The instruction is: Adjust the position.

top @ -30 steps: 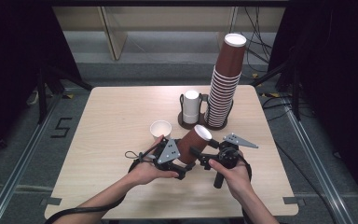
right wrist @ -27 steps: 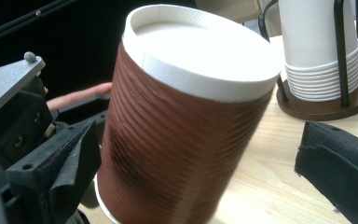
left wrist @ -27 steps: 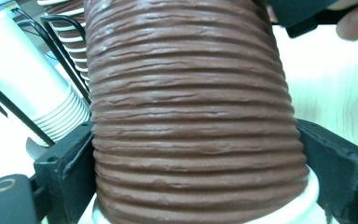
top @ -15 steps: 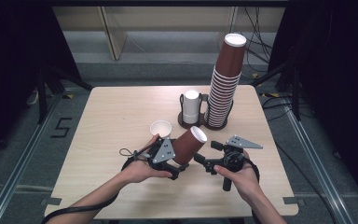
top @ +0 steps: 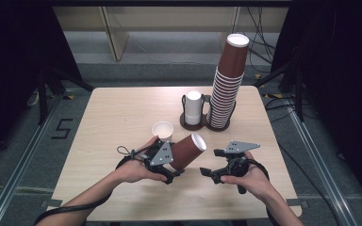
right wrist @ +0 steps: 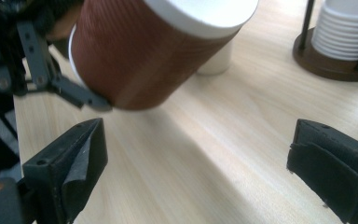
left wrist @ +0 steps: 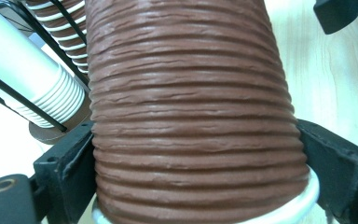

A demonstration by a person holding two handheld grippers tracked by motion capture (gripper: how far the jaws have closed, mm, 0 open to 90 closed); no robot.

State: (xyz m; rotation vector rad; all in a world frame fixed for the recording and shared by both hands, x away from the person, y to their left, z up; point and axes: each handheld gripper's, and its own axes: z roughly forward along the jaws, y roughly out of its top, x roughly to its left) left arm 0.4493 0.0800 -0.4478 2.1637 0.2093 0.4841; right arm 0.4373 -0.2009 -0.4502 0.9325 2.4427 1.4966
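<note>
The left gripper (top: 172, 162) clamps the brown ribbed cup (top: 186, 150) between both jaws near its base, holding it above the table (top: 113, 117). The cup lies tilted, long axis running up and to the right, white mouth facing the tall cup stack (top: 227, 84). The right gripper (top: 212, 172) hovers just beside it, jaws spread wide and empty. The cup's base is hidden behind the left gripper. A small white cup (top: 162, 130) stands near.

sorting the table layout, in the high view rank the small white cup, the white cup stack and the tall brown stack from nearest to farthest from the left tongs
From the left tongs, which grip the brown cup:
1. small white cup, just beyond them on the table
2. white cup stack, in the holder farther back
3. tall brown stack, back right, beside the white stack
</note>
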